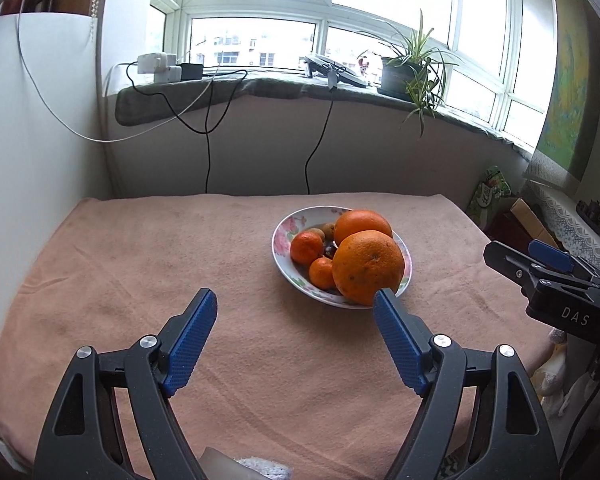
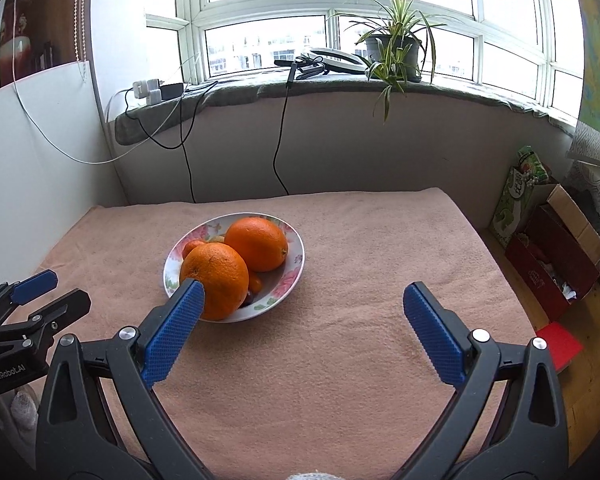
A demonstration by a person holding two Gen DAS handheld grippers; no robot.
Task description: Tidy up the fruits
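Covering the table, a pink towel [image 1: 180, 260] lying flat, reaching back to the wall under the window.

Sitting on the towel, a flowered bowl [image 1: 281, 236] holding all the fruit. Filling its near side, a large orange [image 1: 368, 266], touching a second orange [image 1: 362, 224] just behind. Crowding the left of the bowl, two small tangerines [image 1: 306, 247], with a kiwi [image 1: 327, 231] peeking between them and the oranges.

Hovering above the towel in front of the bowl, the left gripper [image 1: 295, 300], spread wide, pinching nothing. Hanging beside it, the right gripper [image 2: 303, 292], likewise spread, gripping nothing, its left pad overlapping the near orange in view; touching or not, impossible to say.
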